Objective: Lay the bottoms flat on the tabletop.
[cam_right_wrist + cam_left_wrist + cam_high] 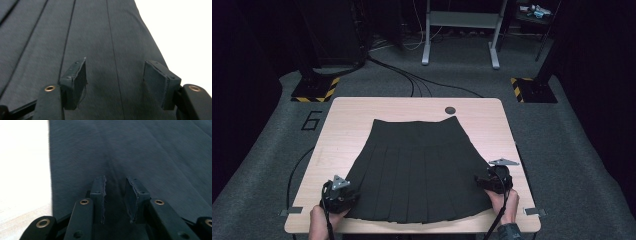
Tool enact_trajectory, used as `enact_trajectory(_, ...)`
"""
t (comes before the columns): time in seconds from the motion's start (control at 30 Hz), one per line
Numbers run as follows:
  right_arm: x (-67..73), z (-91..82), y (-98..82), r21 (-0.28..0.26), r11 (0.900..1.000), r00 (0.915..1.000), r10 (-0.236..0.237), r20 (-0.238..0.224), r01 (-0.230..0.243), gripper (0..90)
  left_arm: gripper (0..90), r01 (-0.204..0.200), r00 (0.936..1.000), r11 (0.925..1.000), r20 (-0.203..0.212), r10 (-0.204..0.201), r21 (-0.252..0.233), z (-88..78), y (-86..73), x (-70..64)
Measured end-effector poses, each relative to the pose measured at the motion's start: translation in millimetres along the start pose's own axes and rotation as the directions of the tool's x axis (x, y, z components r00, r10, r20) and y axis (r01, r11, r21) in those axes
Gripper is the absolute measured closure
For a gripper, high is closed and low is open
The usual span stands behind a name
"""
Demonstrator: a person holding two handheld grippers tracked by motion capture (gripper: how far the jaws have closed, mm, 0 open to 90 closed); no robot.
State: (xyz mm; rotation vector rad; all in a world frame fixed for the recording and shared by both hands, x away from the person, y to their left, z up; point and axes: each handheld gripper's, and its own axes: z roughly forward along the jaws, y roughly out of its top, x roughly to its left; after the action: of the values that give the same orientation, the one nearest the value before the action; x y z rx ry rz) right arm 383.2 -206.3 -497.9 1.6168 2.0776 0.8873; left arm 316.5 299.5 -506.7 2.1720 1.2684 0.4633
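Observation:
A dark pleated skirt [417, 165] lies flat on the light wooden table [347, 125], waistband at the far side and hem toward the front edge. My left gripper [346, 194] rests on the skirt's near left corner. In the left gripper view its jaws [116, 180] stand a narrow gap apart, pressed onto the cloth [150, 157], which puckers up between them. My right gripper [484, 182] sits at the skirt's right edge near the hem. In the right gripper view it [115, 65] is open wide over the pleats [100, 37], with bare table [180, 25] just to the right.
A small grey round cap [450, 110] sits in the table's far edge behind the waistband. Beyond the table, cables [412, 80] run over grey carpet between two striped stand bases [314, 90] and a white frame [460, 30].

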Motion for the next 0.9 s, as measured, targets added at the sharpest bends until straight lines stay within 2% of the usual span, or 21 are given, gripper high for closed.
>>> enact_trajectory(0.1, -4.3, -1.6, -6.7, -0.004, 1.0, 0.9999, 0.012, 0.0, -0.012, 34.4, 65.0, -0.02, 0.9986, 0.9997, 0.05, 0.019, 0.013, -4.9, -6.6, -8.8)
enact_trajectory(0.2, -6.4, -4.7, -10.4, 0.001, 1.0, 0.9998, 0.019, 0.003, -0.019, 32.8, 54.9, -0.01, 0.9966, 0.9999, 0.082, 0.009, 0.014, -10.9, -8.5, -8.6)
enact_trajectory(0.23, -7.1, -6.3, -10.8, -0.003, 1.0, 0.9998, 0.018, 0.004, -0.018, 31.0, 51.2, 0.008, 0.9962, 1.0, 0.087, -0.008, -0.001, -13.6, -7.9, -7.6)
enact_trajectory(0.3, -6.9, -10.8, -10.5, -0.012, 1.0, 0.9998, 0.022, 0.005, -0.022, 26.6, 36.8, 0.019, 0.9972, 0.9996, 0.073, -0.017, -0.021, -17.6, -5.4, -3.3)
enact_trajectory(0.4, -3.5, -16.7, -8.4, -0.025, 1.0, 0.9999, 0.014, 0.01, -0.014, 16.5, 20.2, 0.055, 0.9972, 0.9975, 0.054, -0.052, -0.046, -23.5, 1.7, 6.8)
enact_trajectory(0.47, -1.2, -17.6, -7.1, -0.018, 1.0, 0.9999, 0.004, 0.01, -0.004, 14.7, 14.8, 0.074, 0.9962, 0.9958, 0.05, -0.071, -0.053, -24.4, 5.7, 12.7)
enact_trajectory(0.53, 2.1, -17.9, -6.6, -0.018, 1.0, 1.0, -0.008, 0.002, 0.008, 12.2, 12.5, 0.112, 0.9932, 0.9901, 0.039, -0.11, -0.084, -23.0, 9.7, 16.9)
enact_trajectory(0.67, 9.1, -12.4, -6.7, 0.013, 1.0, 0.9999, -0.013, -0.006, 0.013, 4.6, 6.1, 0.124, 0.9917, 0.9909, 0.038, -0.123, -0.051, -12.2, 13.8, 23.1)
enact_trajectory(0.77, 14.7, -7.2, -9.1, 0.039, 0.999, 0.9998, -0.019, -0.011, 0.019, 0.0, 1.4, 0.124, 0.9921, 0.9922, 0.016, -0.124, -0.009, 2.4, 10.5, 20.6)
enact_trajectory(0.8, 17.1, -5.6, -10.7, 0.049, 0.999, 0.9997, -0.018, -0.014, 0.019, 0.0, 0.4, 0.109, 0.9939, 0.994, 0.017, -0.109, 0.01, 4.5, 9.2, 20.8)
enact_trajectory(0.9, 19.3, -0.4, -15.2, 0.068, 0.997, 0.999, -0.042, -0.013, 0.043, 0.0, 0.0, 0.103, 0.9947, 0.9941, 0.0, -0.103, 0.034, 13.3, 4.6, 17.5)
